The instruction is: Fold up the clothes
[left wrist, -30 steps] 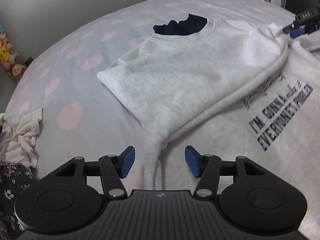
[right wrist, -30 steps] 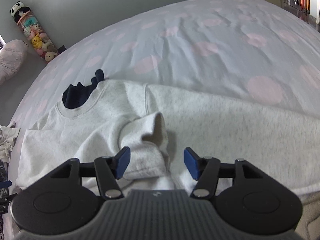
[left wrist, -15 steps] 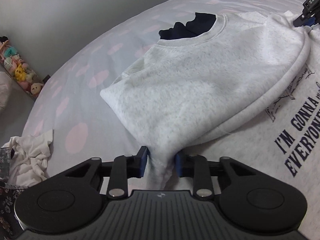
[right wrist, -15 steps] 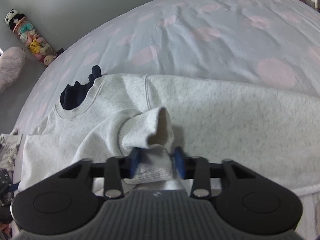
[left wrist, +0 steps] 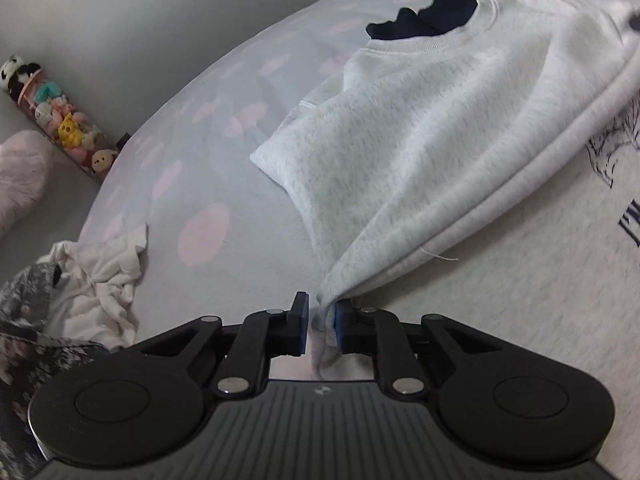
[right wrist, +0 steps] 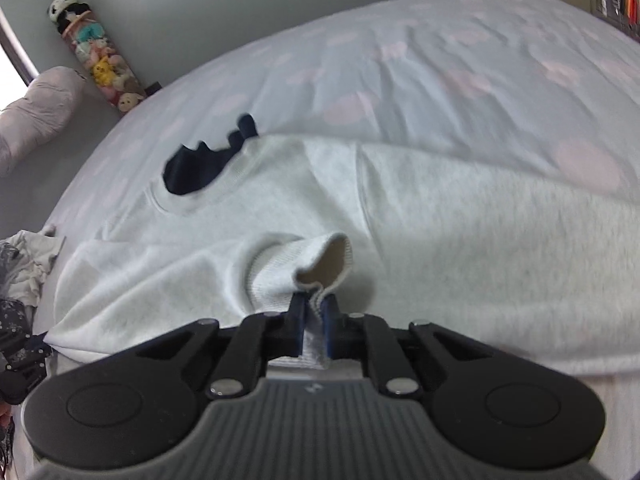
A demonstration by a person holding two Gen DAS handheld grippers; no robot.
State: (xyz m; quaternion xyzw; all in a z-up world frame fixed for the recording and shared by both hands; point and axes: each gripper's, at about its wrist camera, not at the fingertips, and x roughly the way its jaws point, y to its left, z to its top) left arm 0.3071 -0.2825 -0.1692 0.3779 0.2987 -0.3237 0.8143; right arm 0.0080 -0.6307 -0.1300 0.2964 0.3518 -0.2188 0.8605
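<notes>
A light grey sweatshirt [left wrist: 420,132] lies on the bed, its dark-lined collar [left wrist: 424,20] at the far side and dark print on its front at the right. My left gripper [left wrist: 321,312] is closing, its blue pads pinching a bunched fold of the sweatshirt's sleeve edge. In the right wrist view the same sweatshirt [right wrist: 460,240] spreads across the bed. My right gripper [right wrist: 313,310] is closing on the ribbed sleeve cuff [right wrist: 320,264], whose opening stands up just beyond the pads.
The bed sheet [left wrist: 208,168] is pale with pink dots. A crumpled white garment [left wrist: 100,280] and a dark floral one [left wrist: 24,308] lie at the left. A tube of plush toys [right wrist: 96,56] and a pink cushion [right wrist: 36,112] sit by the wall.
Both grippers went from wide open to pinching cloth: the left on the sleeve fold, the right on the cuff. Both moved in lower and closer to the sweatshirt.
</notes>
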